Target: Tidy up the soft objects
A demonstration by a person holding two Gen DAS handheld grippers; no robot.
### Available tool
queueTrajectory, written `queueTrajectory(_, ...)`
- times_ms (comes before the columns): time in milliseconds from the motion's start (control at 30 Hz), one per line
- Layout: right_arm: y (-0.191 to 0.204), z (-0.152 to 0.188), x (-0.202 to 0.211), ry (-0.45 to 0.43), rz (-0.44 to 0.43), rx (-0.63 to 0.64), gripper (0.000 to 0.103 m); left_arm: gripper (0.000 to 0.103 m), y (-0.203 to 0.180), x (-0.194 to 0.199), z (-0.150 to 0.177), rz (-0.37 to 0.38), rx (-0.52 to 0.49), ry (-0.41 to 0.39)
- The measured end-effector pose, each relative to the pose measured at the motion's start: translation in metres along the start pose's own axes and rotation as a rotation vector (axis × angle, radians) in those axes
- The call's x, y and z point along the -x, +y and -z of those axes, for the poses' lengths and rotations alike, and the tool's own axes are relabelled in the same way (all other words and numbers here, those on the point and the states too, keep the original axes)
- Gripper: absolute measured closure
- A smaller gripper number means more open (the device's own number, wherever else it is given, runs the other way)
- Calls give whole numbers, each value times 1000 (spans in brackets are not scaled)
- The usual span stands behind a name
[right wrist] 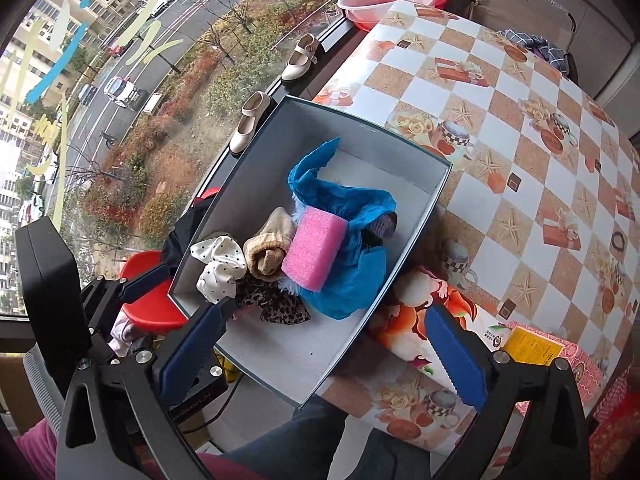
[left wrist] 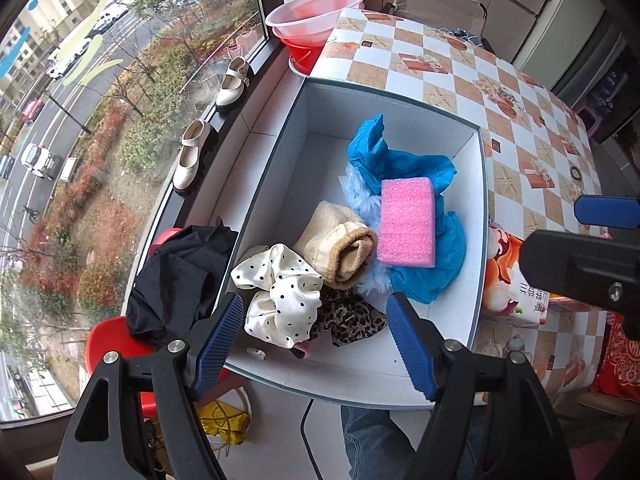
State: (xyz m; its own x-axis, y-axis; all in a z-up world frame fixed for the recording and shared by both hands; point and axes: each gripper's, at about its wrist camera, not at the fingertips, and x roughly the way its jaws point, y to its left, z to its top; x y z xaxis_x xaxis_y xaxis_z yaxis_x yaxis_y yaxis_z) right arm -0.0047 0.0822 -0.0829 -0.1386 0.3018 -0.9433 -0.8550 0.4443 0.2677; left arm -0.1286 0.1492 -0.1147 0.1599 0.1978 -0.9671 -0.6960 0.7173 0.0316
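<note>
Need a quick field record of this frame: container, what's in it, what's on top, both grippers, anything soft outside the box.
container: white box, open top, on the checked tablecloth
contents: pink sponge, blue fabric, beige sock roll, polka-dot scrunchie, leopard cloth
on top: pink sponge, lying on the blue fabric
left gripper: open, empty, above box's near end
right gripper: open, empty
outside box: black garment beside its left wall

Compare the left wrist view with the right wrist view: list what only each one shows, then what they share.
Only the left wrist view: a black garment spread beside the box, a yellow bag below.

Only the right wrist view: a yellow-labelled packet and a checked cloth at the table's far edge.

Both: the box holding a pink sponge, blue cloth, beige roll, dotted scrunchie and leopard fabric; two shoes; a basin.
</note>
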Motion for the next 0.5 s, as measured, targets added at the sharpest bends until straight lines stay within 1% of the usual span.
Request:
queueTrajectory(333, 0, 4, 12, -41, 11, -12, 1, 26, 3, 10, 1, -10, 14, -18)
queueTrajectory(500, 5, 5, 8, -21, 23, -1, 1, 26, 6, 8, 4, 3, 29, -2)
